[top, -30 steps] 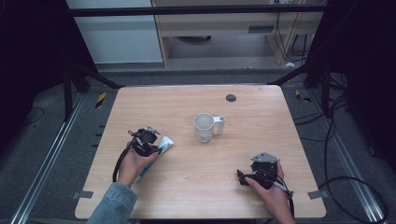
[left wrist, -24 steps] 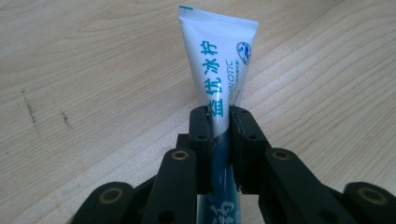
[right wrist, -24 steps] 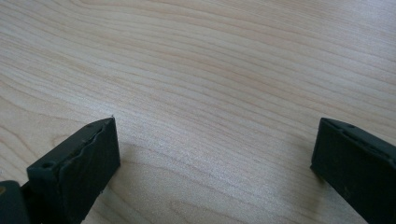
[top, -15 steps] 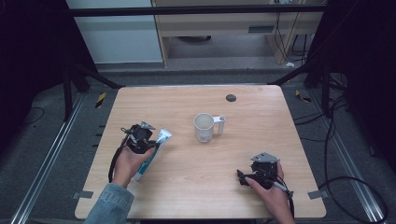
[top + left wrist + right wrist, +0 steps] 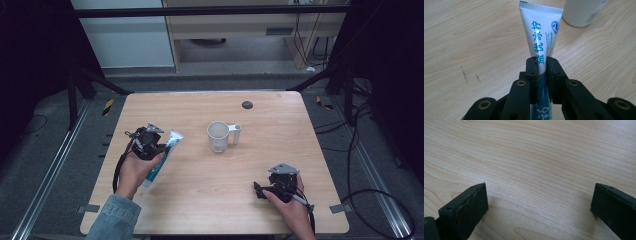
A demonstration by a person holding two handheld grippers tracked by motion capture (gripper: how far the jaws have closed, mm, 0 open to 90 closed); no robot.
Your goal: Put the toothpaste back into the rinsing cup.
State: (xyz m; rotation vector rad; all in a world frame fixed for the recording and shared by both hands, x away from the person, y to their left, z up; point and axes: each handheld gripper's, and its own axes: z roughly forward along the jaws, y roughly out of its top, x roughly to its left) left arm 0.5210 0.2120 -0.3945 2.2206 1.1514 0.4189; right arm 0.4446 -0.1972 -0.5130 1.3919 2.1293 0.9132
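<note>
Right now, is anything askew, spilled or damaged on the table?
Nothing stands out. The left claw grips the tube across its middle, tube intact. The mug stands upright with no spill around it. The right claw sits open over bare table.

A pale wooden worktop (image 5: 300,125) stands on a grey floor (image 5: 47,165), with metal rails (image 5: 45,192) running past at 9 and 3 o'clock. At 12 o'clock sits a wooden shelf unit (image 5: 240,30) beside a white panel (image 5: 125,42); black cables (image 5: 370,195) trail at 4 o'clock
</note>
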